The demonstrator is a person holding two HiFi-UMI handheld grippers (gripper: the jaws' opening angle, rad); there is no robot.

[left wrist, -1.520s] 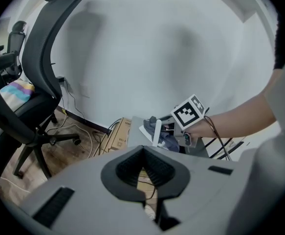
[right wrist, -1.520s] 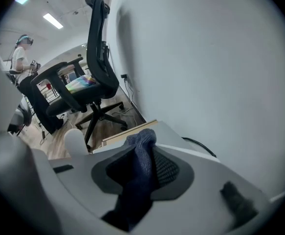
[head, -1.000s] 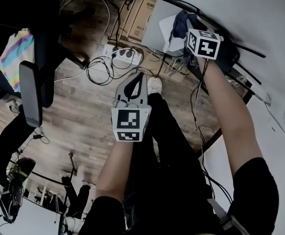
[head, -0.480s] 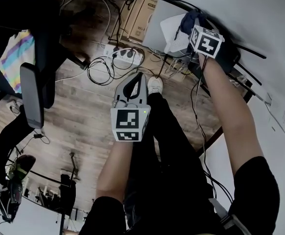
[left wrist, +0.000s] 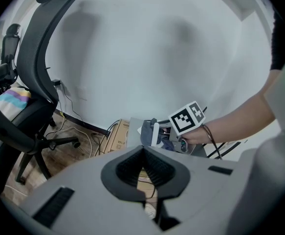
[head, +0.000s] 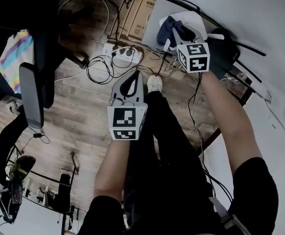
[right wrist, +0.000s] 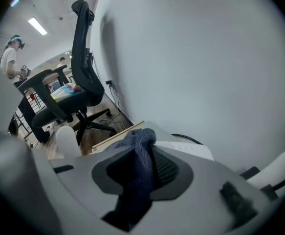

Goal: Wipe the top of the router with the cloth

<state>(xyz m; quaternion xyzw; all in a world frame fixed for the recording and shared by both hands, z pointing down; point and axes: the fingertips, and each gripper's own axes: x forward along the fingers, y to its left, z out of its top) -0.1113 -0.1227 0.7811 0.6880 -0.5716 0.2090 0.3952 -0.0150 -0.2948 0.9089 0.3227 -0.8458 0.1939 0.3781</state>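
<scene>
The white router lies on a low surface by the wall at the top right of the head view, with a white antenna beside it. My right gripper is shut on a dark blue cloth and holds it at the router's left part. In the right gripper view the cloth hangs between the jaws, over the router's white top. My left gripper hovers shut and empty above the wooden floor, well short of the router. From the left gripper view I see the cloth and the right gripper's marker cube.
A cardboard box stands left of the router. A power strip and tangled cables lie on the wood floor. A black office chair stands at the left. My legs and a white shoe are below the left gripper.
My right gripper has swept left and a little toward me with the cloth across the router, and its marker cube has turned. The left gripper has hardly moved.
</scene>
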